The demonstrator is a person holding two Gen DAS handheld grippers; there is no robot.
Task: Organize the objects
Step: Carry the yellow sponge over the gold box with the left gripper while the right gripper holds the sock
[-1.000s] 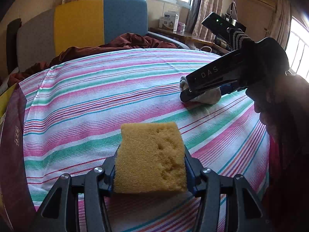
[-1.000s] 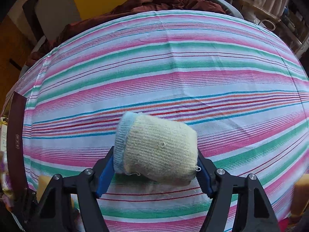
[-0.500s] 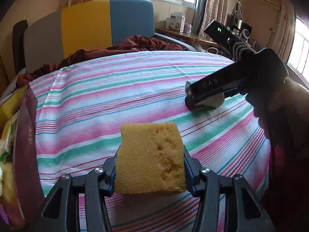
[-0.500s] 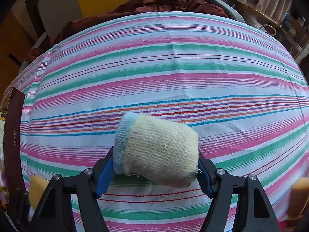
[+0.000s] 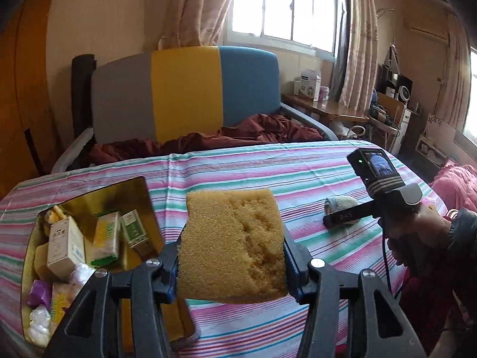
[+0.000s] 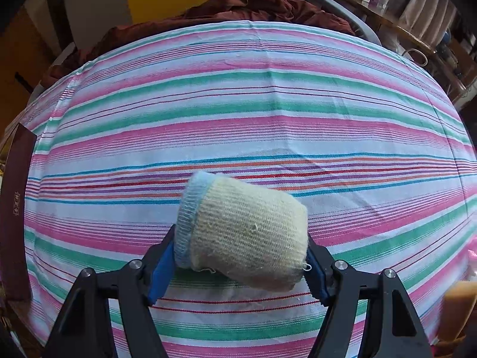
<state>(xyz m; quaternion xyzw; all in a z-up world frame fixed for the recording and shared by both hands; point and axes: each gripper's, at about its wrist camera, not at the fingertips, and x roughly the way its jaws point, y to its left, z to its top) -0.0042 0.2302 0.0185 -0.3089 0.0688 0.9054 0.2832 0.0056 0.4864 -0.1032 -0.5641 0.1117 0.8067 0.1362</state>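
Observation:
In the left wrist view my left gripper (image 5: pixel 232 256) is shut on a yellow sponge (image 5: pixel 232 238), held in the air above the striped tablecloth (image 5: pixel 298 173). Left of and below it stands an open box (image 5: pixel 89 197) with a gold inside. My right gripper (image 6: pixel 241 253) points steeply down, its blue pads pressing both ends of a rolled cream sock with a blue cuff (image 6: pixel 247 229). That sock (image 5: pixel 340 203) rests on the cloth at the right of the left wrist view, with the right gripper (image 5: pixel 342 217) and a person's hand (image 5: pixel 417 226) on it.
Several cartons (image 5: pixel 64 247) and packets fill the box, whose dark red wall (image 6: pixel 15 208) shows at the left edge. A grey, yellow and blue chair back (image 5: pixel 184 92) and a dark red blanket (image 5: pixel 253 131) lie behind the table. A tan block (image 6: pixel 456 307) sits low right.
My left gripper has risen with the sponge and swung so the open box came into view on the left. The right gripper has stayed on the sock.

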